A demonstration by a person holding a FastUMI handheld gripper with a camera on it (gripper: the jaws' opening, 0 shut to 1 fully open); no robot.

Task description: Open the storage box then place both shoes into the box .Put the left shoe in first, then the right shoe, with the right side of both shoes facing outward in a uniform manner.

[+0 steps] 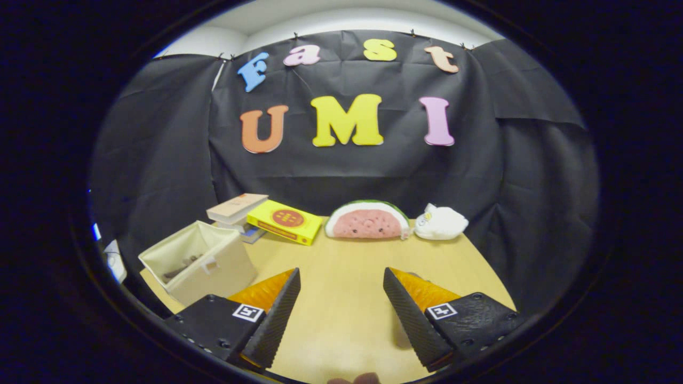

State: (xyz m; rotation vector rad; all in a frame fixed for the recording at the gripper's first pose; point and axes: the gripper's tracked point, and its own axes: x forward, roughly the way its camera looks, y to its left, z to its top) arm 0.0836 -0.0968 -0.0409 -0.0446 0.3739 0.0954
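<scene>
On the light wooden tabletop [347,298], the gripper [341,280] hovered with its two ridged fingers [277,314] spread wide apart and nothing at all between them, just bare wood. Each finger block carried a small square black-and-white marker tag [248,312], but that's a pattern, not readable writing.

The cream fabric storage box [205,264] sat off to the left, just beside the left finger and a bit ahead of it. Its top was open, with a little pull tab on the side facing the fingers. Something dark lay down inside it [181,266], might have been a shoe, but honestly I couldn't tell from that angle.

Beyond the box, up against the black cloth wall [160,160], there was a small stack of books, the top one a pale book with a tan cover [237,207]. Just to the right of the stack lay a flat bright yellow box with a round red emblem [285,221]; there was print on it, but way too small to read.

Further right sat a watermelon-slice plush with a pink face and green rind [368,220], and almost touching it, a fluffy white plush toy [442,222]. Both were well beyond the fingers.
</scene>
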